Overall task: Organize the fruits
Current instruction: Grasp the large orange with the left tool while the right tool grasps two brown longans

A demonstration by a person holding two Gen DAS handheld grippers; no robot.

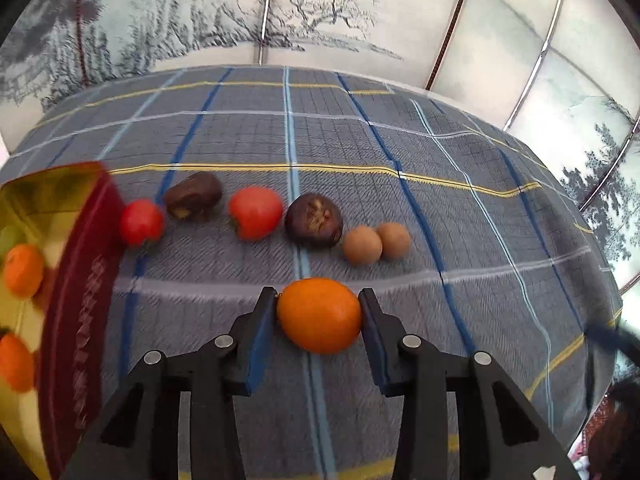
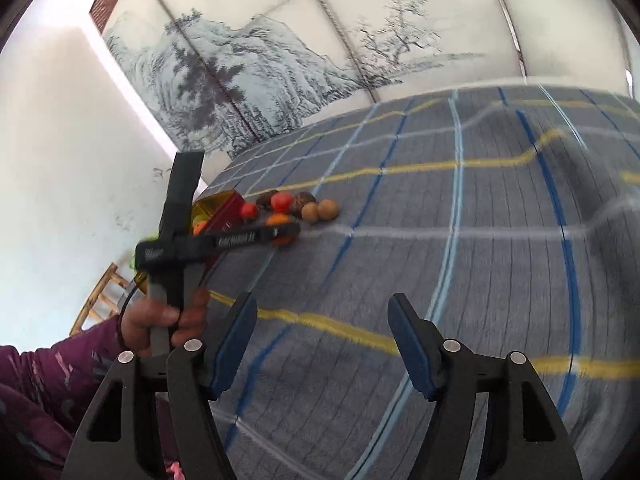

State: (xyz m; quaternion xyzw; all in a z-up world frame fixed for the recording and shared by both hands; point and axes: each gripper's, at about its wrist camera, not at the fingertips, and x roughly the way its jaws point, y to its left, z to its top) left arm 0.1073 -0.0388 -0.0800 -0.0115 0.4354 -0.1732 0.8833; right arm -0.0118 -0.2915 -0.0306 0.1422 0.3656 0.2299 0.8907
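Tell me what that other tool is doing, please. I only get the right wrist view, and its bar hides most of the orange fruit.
Observer: The left gripper has its jaws pressed against both sides of the orange.
Operator: Is anything inside the red box? I can barely see into it.
Observer: Yes, two more orange fruits show inside the box, against its gold lining.
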